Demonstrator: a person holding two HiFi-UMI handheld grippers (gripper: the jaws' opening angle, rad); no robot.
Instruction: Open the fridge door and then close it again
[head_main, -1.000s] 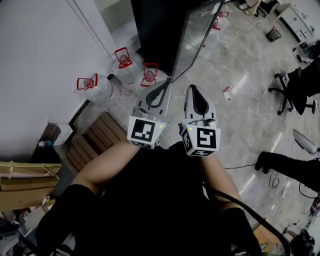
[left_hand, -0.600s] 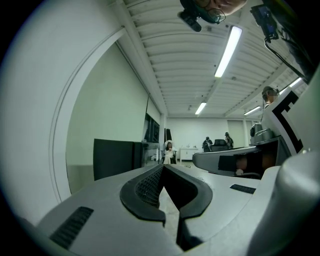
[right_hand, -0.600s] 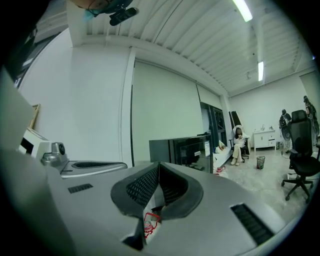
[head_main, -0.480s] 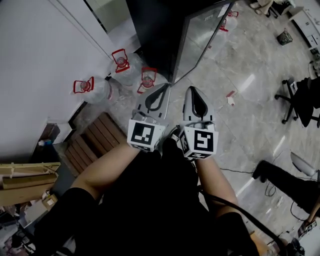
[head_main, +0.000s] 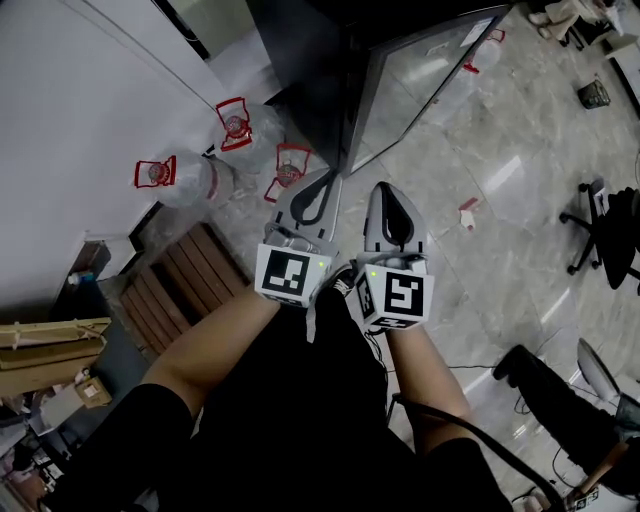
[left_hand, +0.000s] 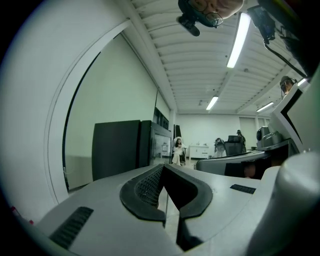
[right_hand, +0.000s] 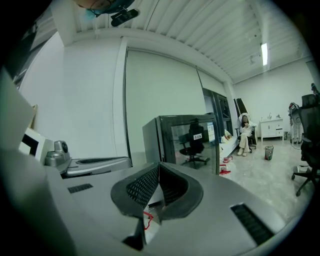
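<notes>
Left gripper (head_main: 328, 176) and right gripper (head_main: 386, 188) sit side by side, jaws pressed together on nothing, aimed at the fridge (head_main: 305, 50) well apart at 12 o'clock, likely approaching its door (head_main: 425, 75)

Head view steeply down; gripper views level, all sharing fridge (head_main: 310, 70)

Left hand-held gripper (head_main: 327, 180) and right hand-held gripper (head_main: 385, 190) bear black-white marker cubes (head_main: 292, 273)

The left gripper (head_main: 323, 180) and the right gripper (head_main: 386, 190) are side by side before the fridge (head_main: 320, 60). Bottles (head_main: 190, 180) lie on the floor (head_main: 500, 190) left of the fridge, near the wall (head_main: 80, 110).
</notes>
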